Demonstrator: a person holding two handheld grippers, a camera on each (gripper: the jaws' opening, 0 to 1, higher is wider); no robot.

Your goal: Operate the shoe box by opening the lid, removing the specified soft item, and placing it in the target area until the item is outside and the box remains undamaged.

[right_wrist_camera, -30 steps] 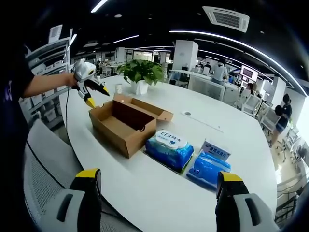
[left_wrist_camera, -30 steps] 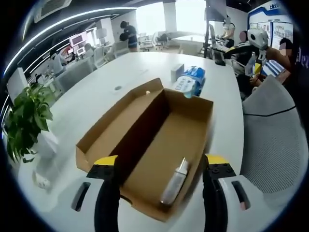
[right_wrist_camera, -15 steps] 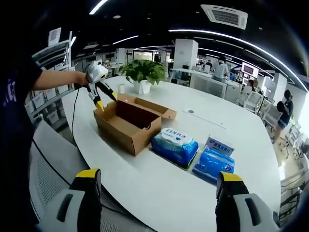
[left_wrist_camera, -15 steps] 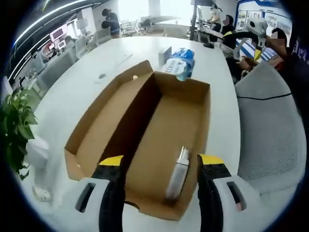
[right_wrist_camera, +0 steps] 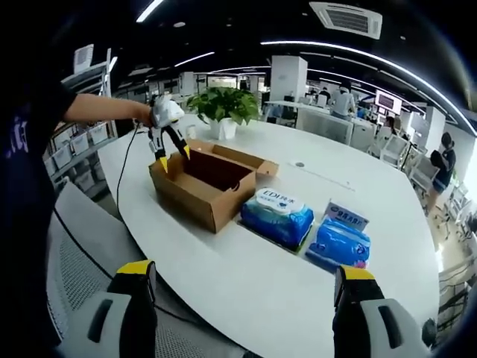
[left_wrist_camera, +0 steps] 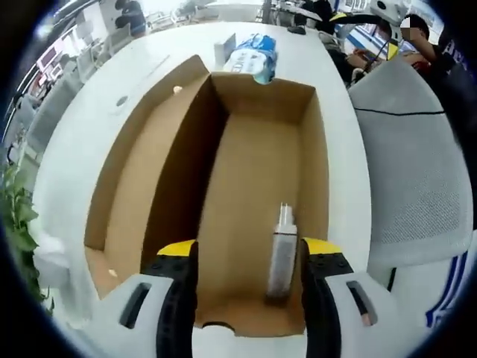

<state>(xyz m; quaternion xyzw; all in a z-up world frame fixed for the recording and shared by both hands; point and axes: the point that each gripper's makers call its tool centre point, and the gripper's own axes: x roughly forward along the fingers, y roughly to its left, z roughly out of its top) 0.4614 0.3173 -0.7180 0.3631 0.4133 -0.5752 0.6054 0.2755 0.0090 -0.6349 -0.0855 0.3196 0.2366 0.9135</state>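
my left claw [left_wrist_camera: 248, 253] hangs open right over the box [left_wrist_camera: 257, 160], bottle [left_wrist_camera: 282, 250] by my right jaw, lengthwise along them

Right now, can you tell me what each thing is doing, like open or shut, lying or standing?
shoe box: open, lid folded out flat
small bottle: lying on its side inside the box
left claw: open, over the box's near end
right claw: open, holding nothing
wipes packs: closed, lying flat on the table beside the box
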